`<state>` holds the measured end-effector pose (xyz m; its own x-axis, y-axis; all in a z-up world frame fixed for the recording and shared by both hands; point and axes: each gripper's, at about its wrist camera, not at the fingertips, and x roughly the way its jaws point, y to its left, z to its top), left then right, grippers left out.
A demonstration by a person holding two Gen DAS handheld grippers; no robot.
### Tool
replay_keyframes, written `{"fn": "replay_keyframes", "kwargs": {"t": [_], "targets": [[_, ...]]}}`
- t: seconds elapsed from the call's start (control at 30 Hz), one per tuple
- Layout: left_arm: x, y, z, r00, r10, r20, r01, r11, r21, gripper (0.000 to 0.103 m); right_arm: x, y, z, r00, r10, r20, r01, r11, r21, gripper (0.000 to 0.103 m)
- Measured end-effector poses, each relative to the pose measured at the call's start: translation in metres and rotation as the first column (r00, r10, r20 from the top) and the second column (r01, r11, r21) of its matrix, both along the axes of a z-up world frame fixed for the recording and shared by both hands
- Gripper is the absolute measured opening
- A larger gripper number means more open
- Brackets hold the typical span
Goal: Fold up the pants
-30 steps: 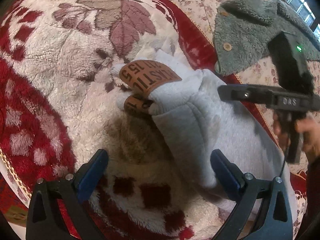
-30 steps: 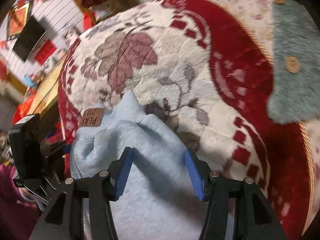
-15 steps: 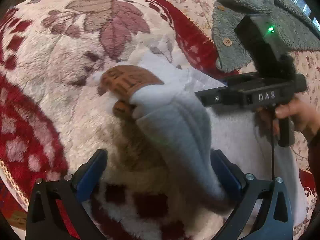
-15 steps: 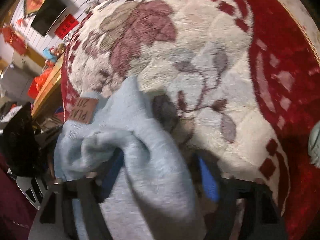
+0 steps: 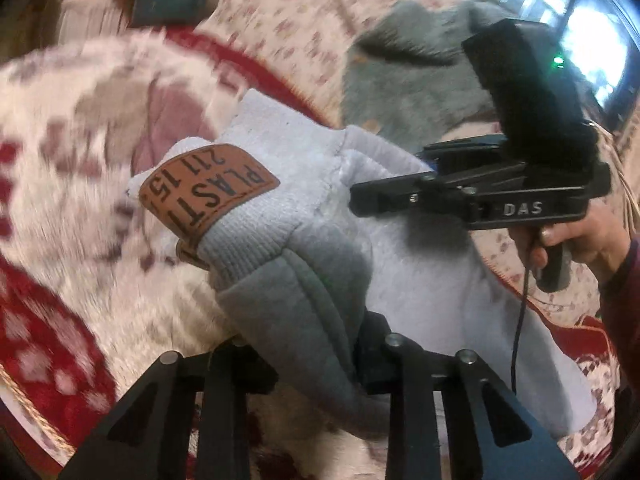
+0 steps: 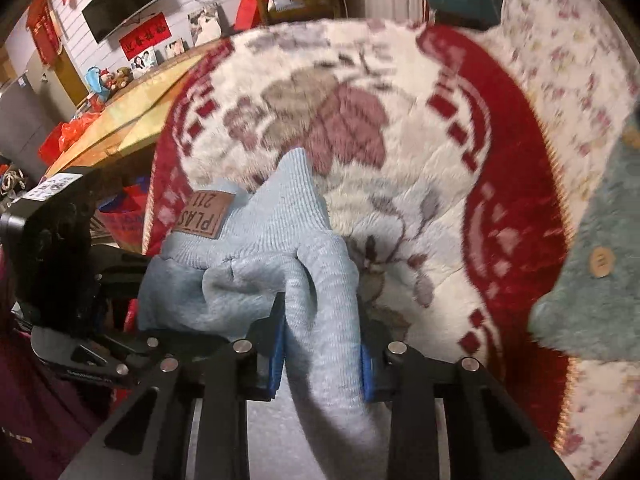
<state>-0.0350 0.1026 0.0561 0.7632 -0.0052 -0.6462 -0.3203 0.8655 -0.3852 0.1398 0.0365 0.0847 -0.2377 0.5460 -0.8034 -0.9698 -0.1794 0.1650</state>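
Note:
Light grey-blue sweatpants (image 5: 304, 248) with a brown leather patch (image 5: 208, 192) on the ribbed waistband are bunched and lifted above a red and cream floral blanket (image 5: 60, 160). My left gripper (image 5: 304, 356) is shut on a thick fold of the pants. My right gripper (image 6: 322, 344) is shut on another fold of the pants (image 6: 320, 280); it also shows from the side in the left wrist view (image 5: 360, 200), biting the waistband. The patch (image 6: 206, 212) shows in the right wrist view too.
A grey-green fleece garment with buttons (image 5: 420, 88) lies on the floral sheet to the right, also in the right wrist view (image 6: 600, 272). A wooden table (image 6: 132, 124) and room clutter stand beyond the blanket's left edge.
Both grippers went from open to shut on folds of the pants. The waistband has been lifted off the blanket and both views tilted upward.

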Motion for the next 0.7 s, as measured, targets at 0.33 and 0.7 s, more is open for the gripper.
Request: {"fn": "replay_keyframes", "kwargs": {"t": [0.33, 0.7], "targets": [[0.0, -0.048, 0.061, 0.99, -0.082, 0.114, 0.066, 0.989, 0.136, 0.026, -0.005, -0.058, 0.063, 0.993, -0.006, 0.118, -0.008, 0.994, 0.113, 0.032], [-0.002, -0.1, 0.082, 0.973, -0.179, 0.143, 0.144, 0.964, 0.224, 0.026, 0.001, -0.11, 0.078, 0.987, -0.089, 0.131, 0.064, 0.98, 0.19, 0.032]]}}
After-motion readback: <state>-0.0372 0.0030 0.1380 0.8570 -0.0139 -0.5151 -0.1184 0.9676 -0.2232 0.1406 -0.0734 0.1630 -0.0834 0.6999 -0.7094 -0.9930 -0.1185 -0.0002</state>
